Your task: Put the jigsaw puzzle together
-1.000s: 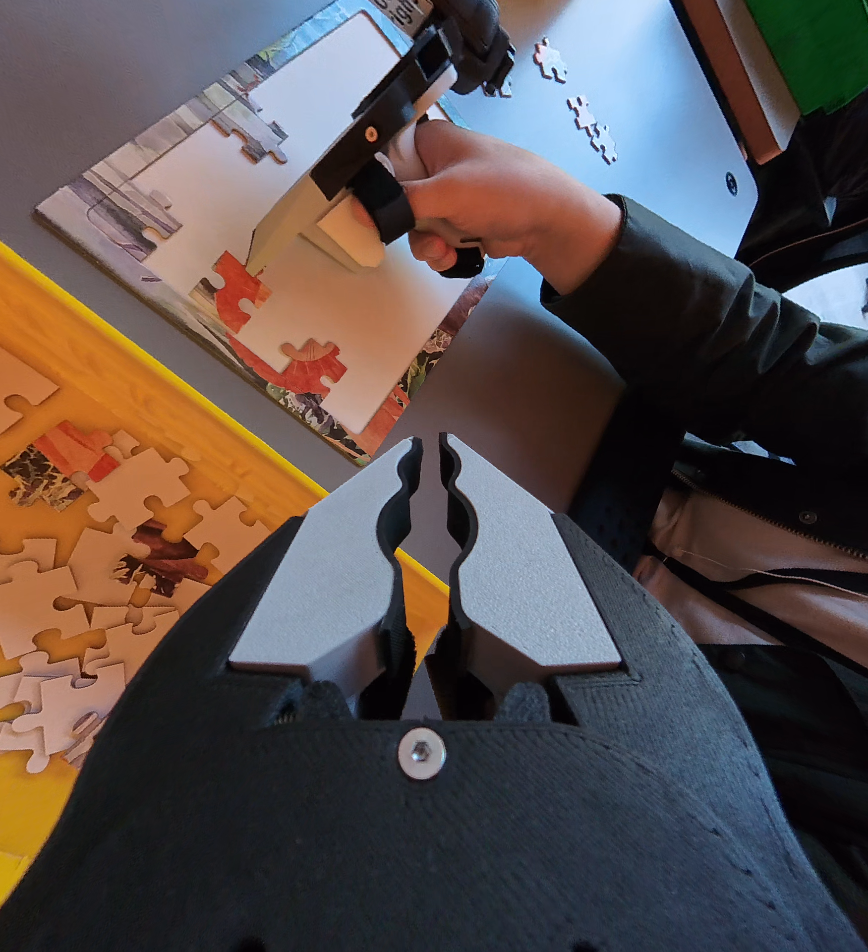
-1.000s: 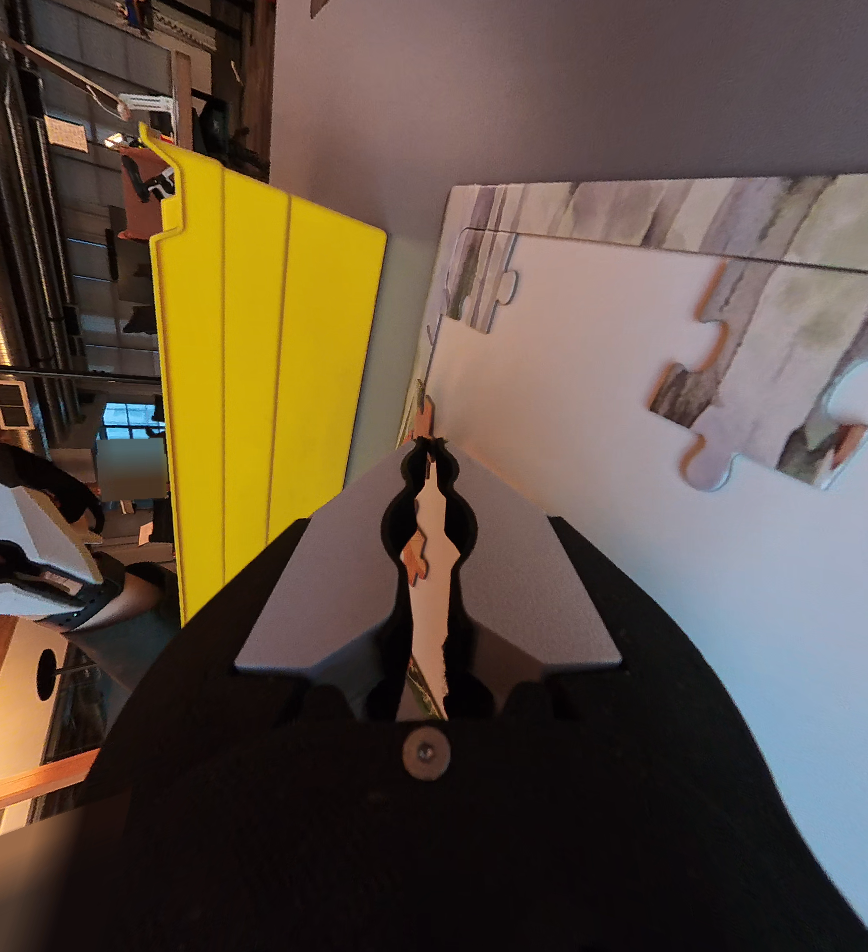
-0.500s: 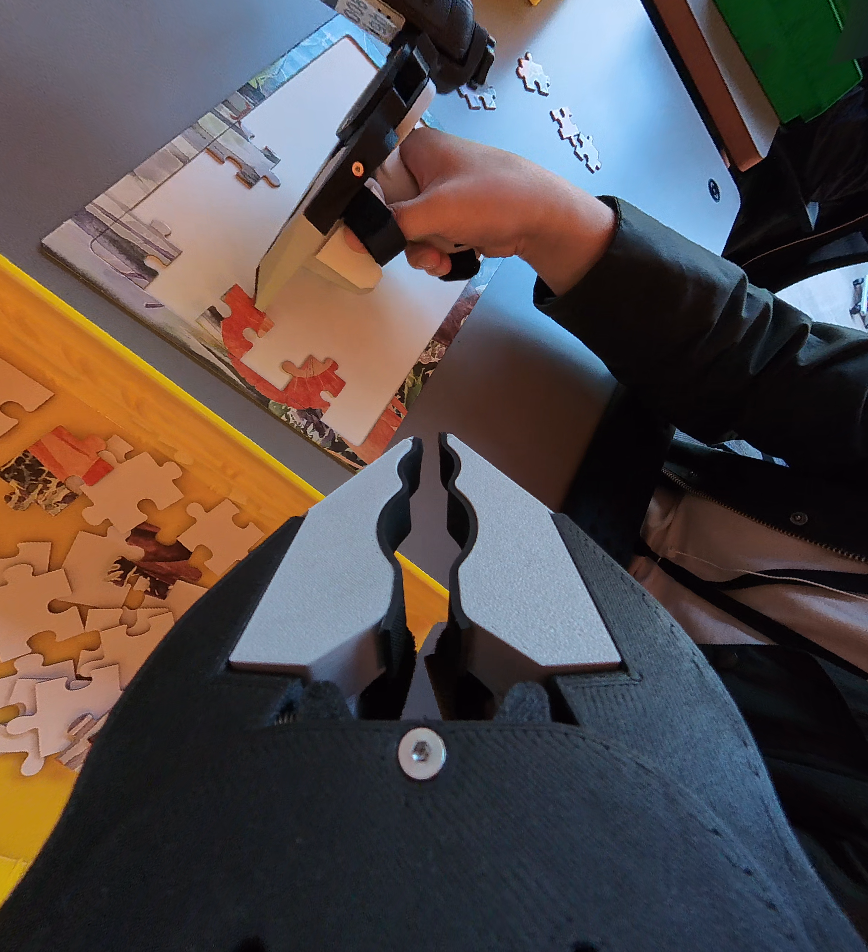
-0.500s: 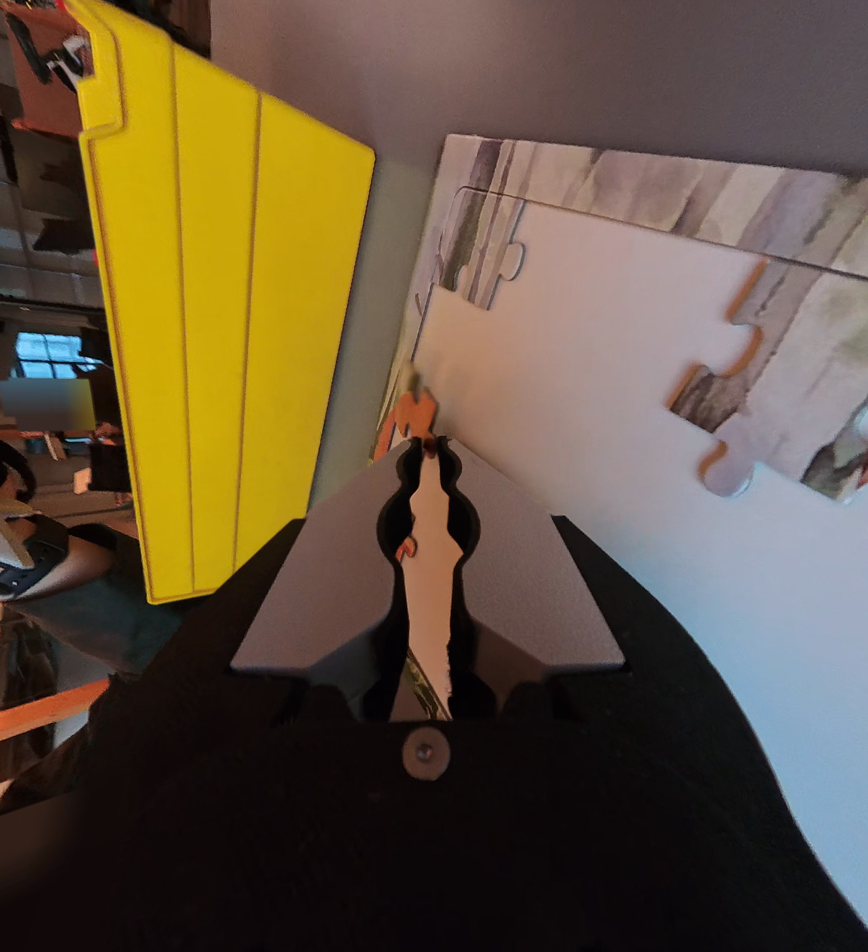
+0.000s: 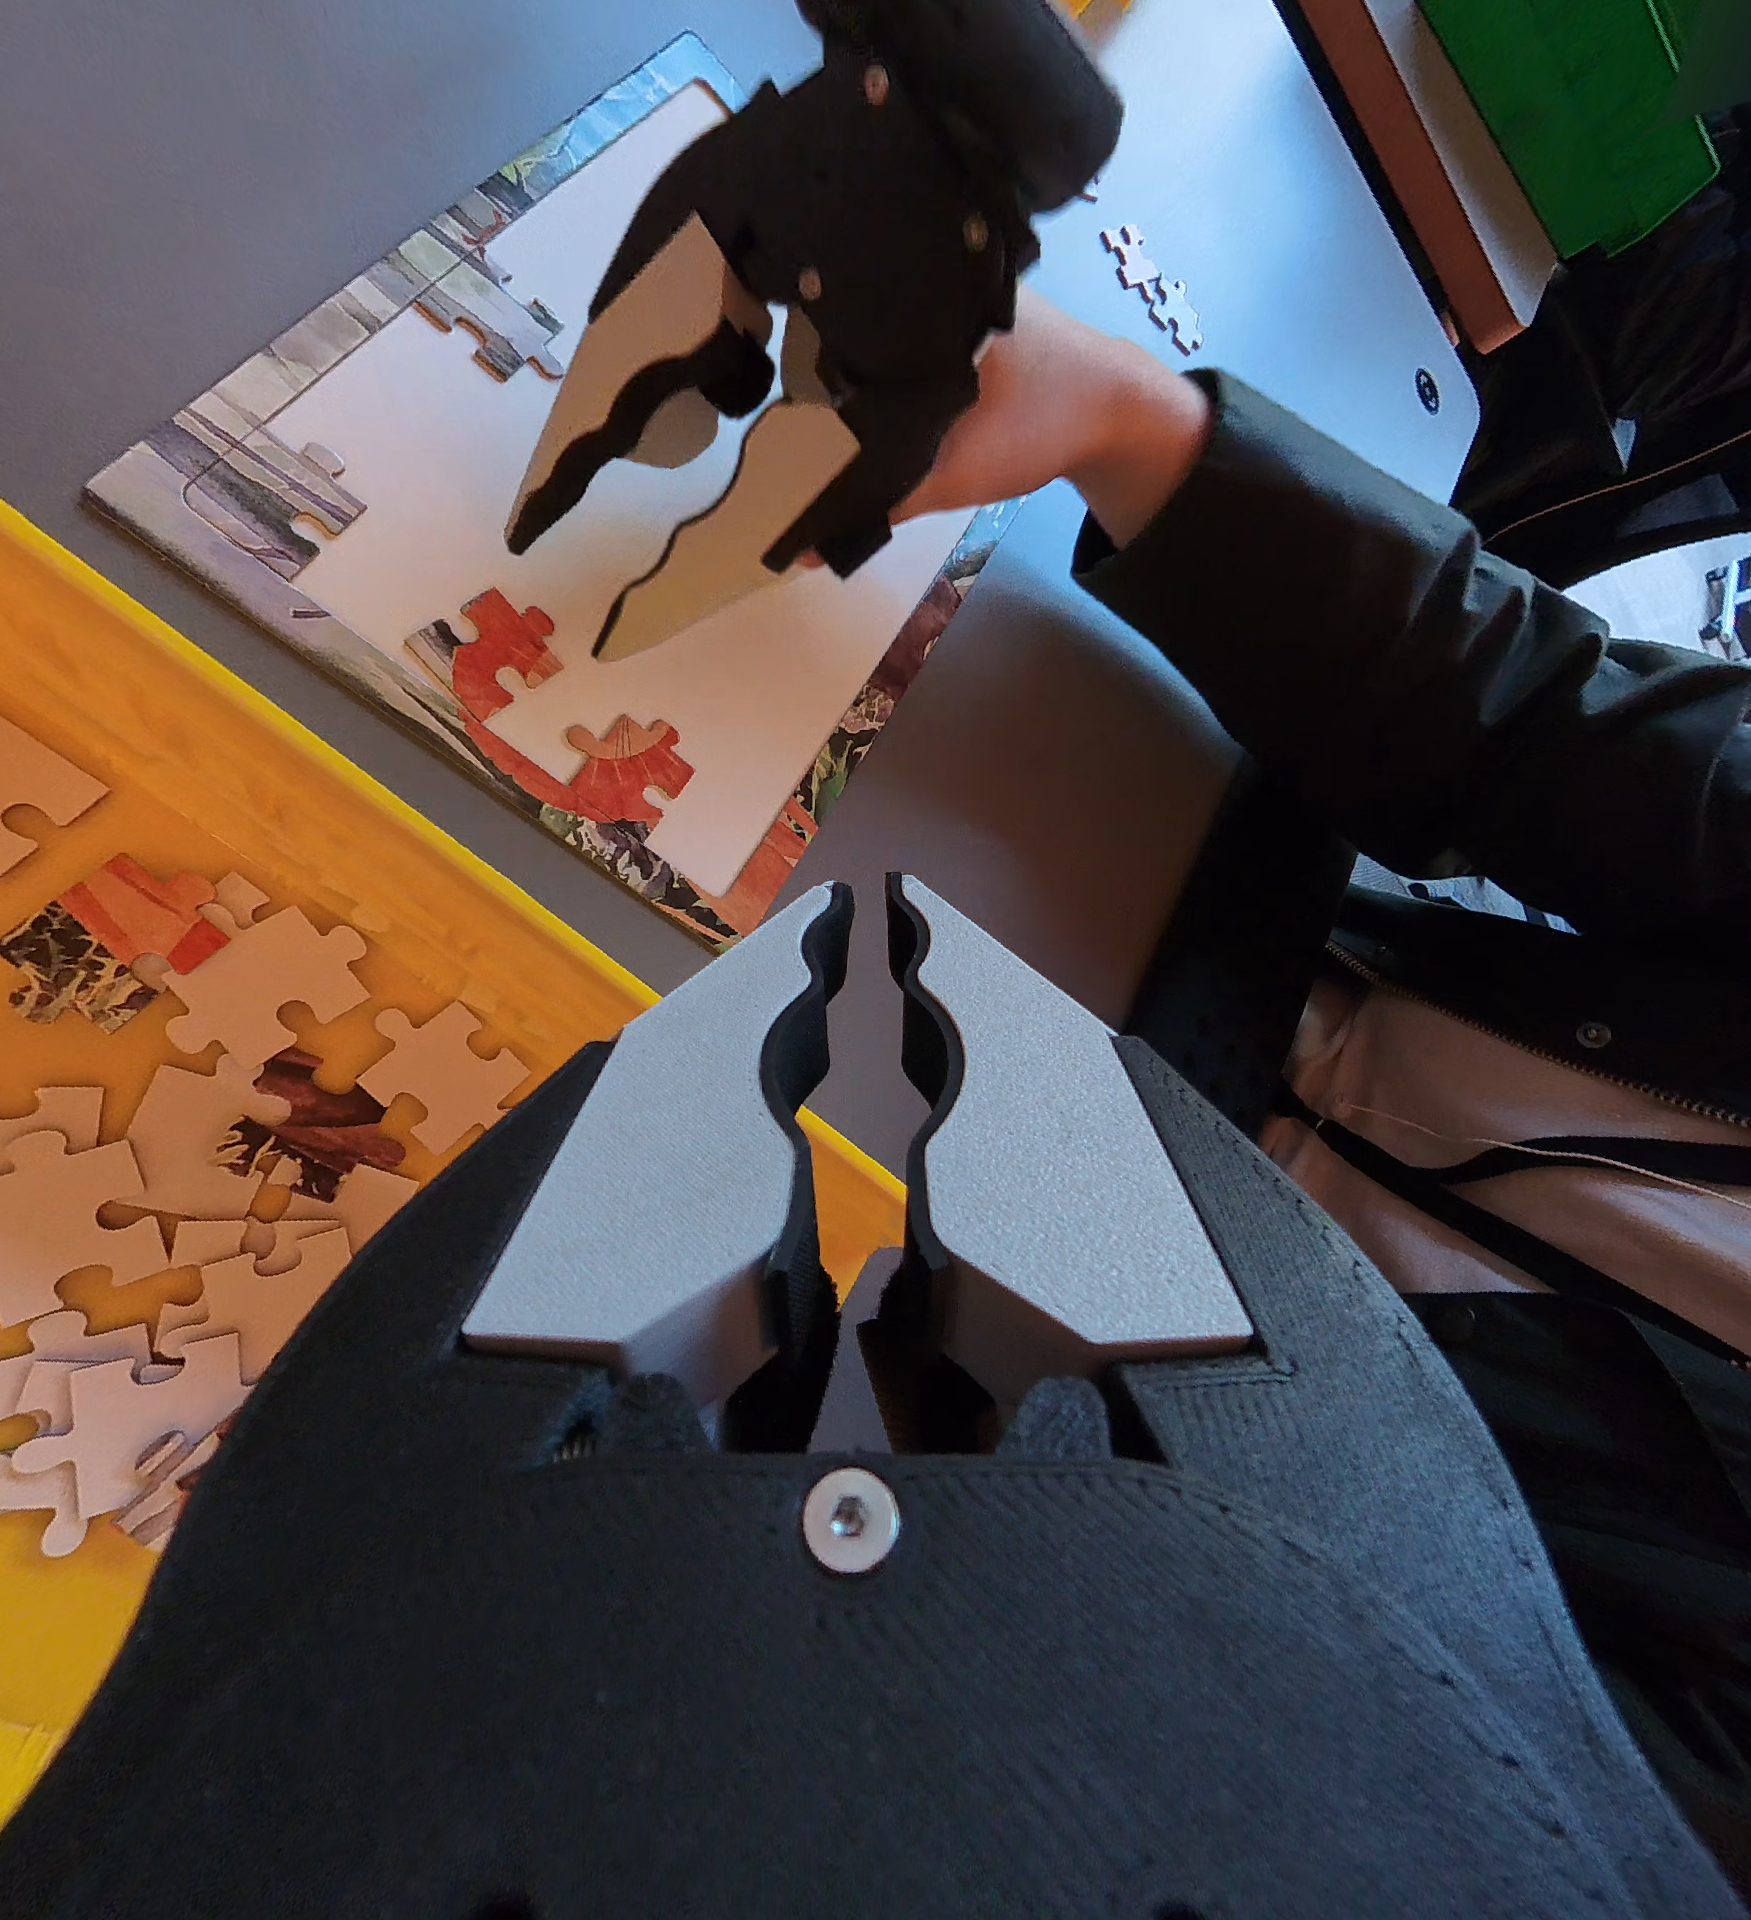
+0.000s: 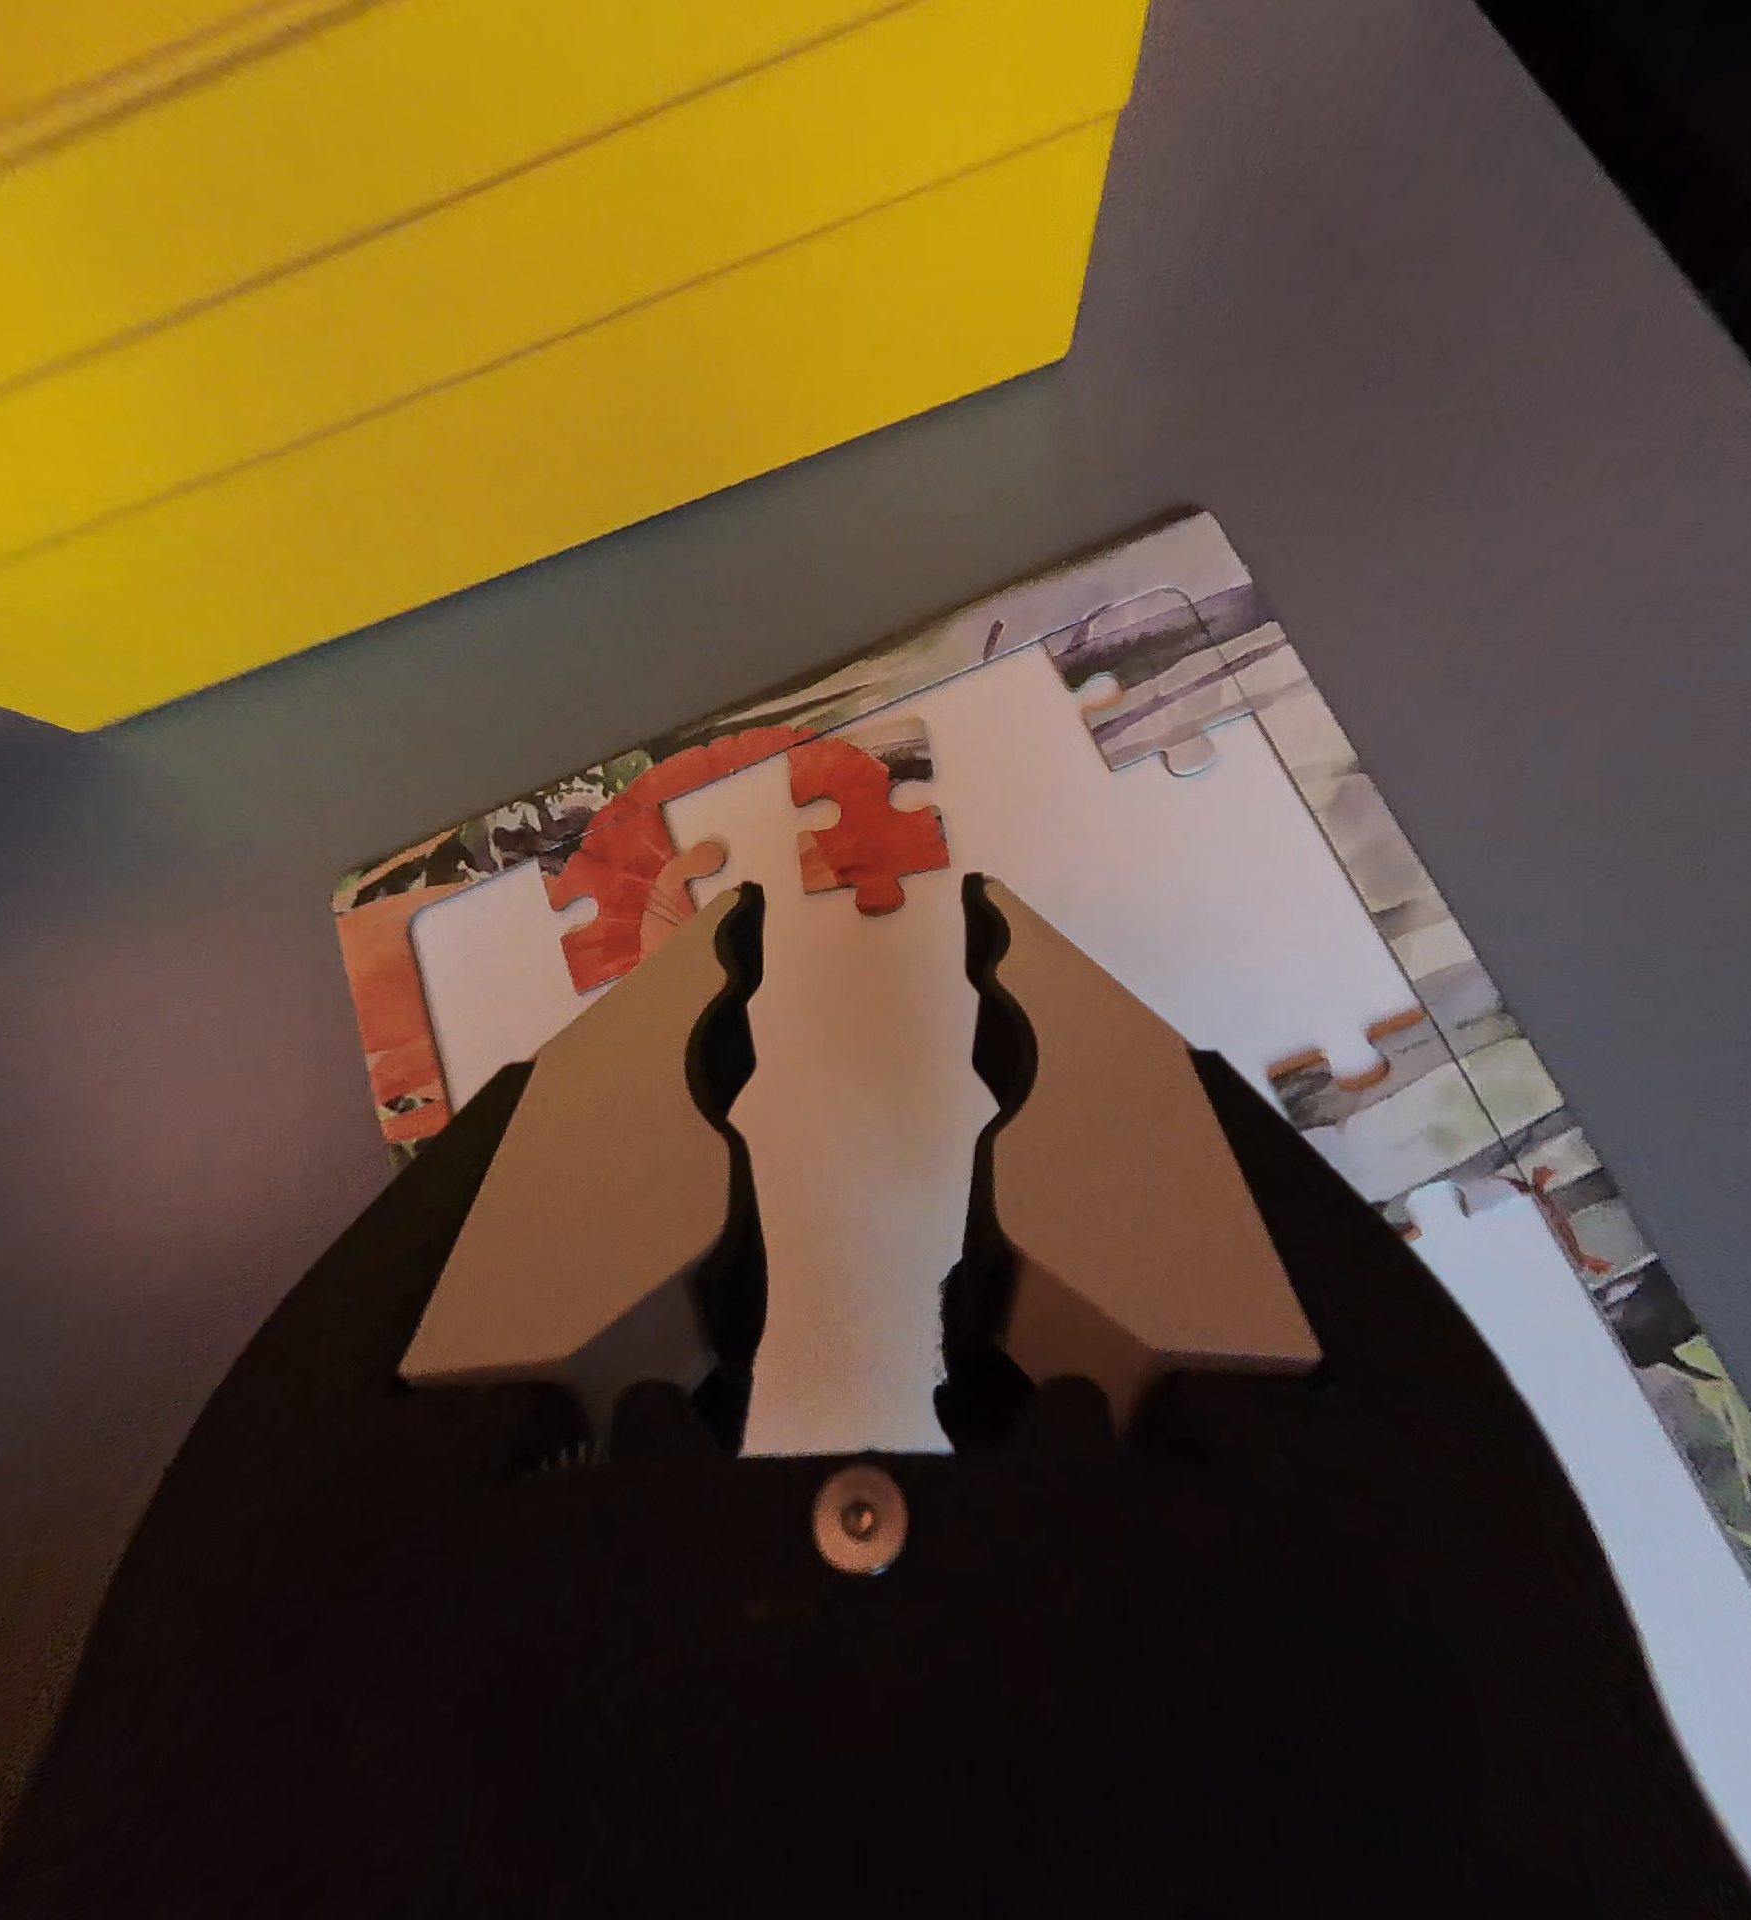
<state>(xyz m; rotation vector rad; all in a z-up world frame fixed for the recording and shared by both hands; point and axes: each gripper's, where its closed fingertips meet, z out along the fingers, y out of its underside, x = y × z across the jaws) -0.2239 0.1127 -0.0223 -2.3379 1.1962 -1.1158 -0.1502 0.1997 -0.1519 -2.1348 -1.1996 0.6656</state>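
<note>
The puzzle board (image 5: pixel 414 436) lies on the grey table, its white tray mostly bare, with grey-green pieces along the far edges. A red piece (image 5: pixel 497 665) lies flat in the tray next to the red border, and it also shows in the right wrist view (image 6: pixel 866 831). A second red piece (image 5: pixel 632 764) sits a little apart from it. My right gripper (image 6: pixel 860 888) is open and empty, held above the board with its tips just short of the red piece. My left gripper (image 5: pixel 867 894) is shut and empty, above the yellow bin's rim.
The yellow bin (image 5: pixel 258 748) holds several loose pieces (image 5: pixel 50 1195), most face down. A few small pieces (image 5: pixel 1151 281) lie on the far table. A green box (image 5: pixel 1567 125) stands at the back right. A person's sleeve (image 5: pixel 1422 644) reaches across at the right.
My right gripper has opened, let go of the red piece on the board, and lifted and turned away from it. My left gripper has barely moved.
</note>
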